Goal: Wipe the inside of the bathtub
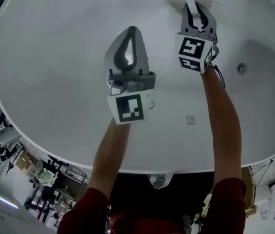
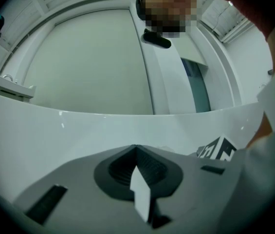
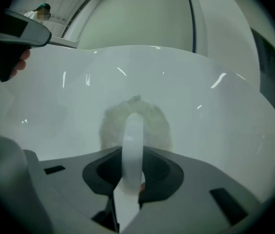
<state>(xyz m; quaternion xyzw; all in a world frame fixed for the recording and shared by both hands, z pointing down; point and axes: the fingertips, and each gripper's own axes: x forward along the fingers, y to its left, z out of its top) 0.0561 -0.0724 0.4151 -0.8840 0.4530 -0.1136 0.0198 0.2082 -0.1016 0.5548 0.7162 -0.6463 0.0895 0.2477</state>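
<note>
Your right gripper (image 1: 195, 6) is at the upper right of the head view. It is clenched on the loop handle (image 3: 133, 135) of the wiping pad (image 3: 154, 126). In the right gripper view the handle is a smooth, white, arched band standing upright between the jaws, with the round, fluffy, pale pad directly behind it. The pad lies straight ahead of that claw, apparently flat against the far wall of the bathtub (image 1: 54, 57) at the top edge of the frame.

So the next stroke depends on the right hand. Judging from this pose, you sweep across the wall, keeping the jaws pointed into it.

Your left gripper (image 1: 130, 38) sits centre frame, nearer your body and well apart from the pad. Its jaws are pressed together with nothing between them, and they point up at the tub's rim rather than at any work.

The tub is glossy white, smoothly curved and oval, and it throws small highlights. The drain (image 1: 242, 68) lies to the right of your right wrist, lower in the basin.
</note>
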